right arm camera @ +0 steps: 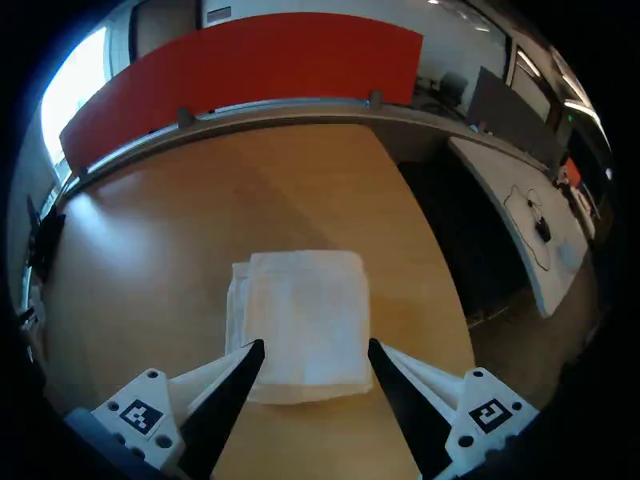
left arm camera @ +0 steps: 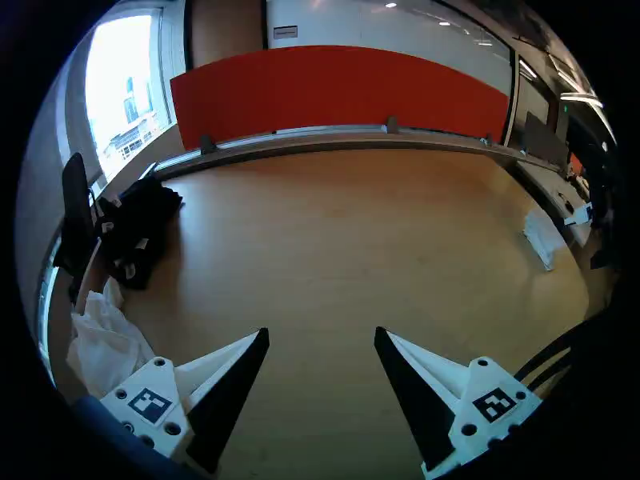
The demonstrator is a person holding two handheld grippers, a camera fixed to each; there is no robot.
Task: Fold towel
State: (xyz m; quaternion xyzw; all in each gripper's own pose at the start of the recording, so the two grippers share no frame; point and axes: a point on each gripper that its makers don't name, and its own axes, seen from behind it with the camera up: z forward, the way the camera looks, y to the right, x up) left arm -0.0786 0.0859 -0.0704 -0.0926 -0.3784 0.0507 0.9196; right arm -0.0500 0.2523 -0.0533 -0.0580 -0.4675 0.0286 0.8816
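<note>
A white towel (right arm camera: 304, 320), folded into a neat stack, lies flat on the wooden table (right arm camera: 176, 232) in the right gripper view. My right gripper (right arm camera: 314, 347) is open, its two fingertips straddling the near edge of the stack without pressing on it. In the left gripper view my left gripper (left arm camera: 322, 334) is open above bare wood with nothing between its fingers. The same folded towel (left arm camera: 544, 236) appears small at the far right edge of the table (left arm camera: 336, 240), with a bit of the right gripper (left arm camera: 581, 214) beside it.
A crumpled white cloth (left arm camera: 104, 340) lies at the table's left edge, with black items (left arm camera: 140, 228) behind it. A red divider (left arm camera: 336, 92) runs along the back. The table's right edge (right arm camera: 436, 264) drops off to dark floor, with another white desk (right arm camera: 520, 208) beyond.
</note>
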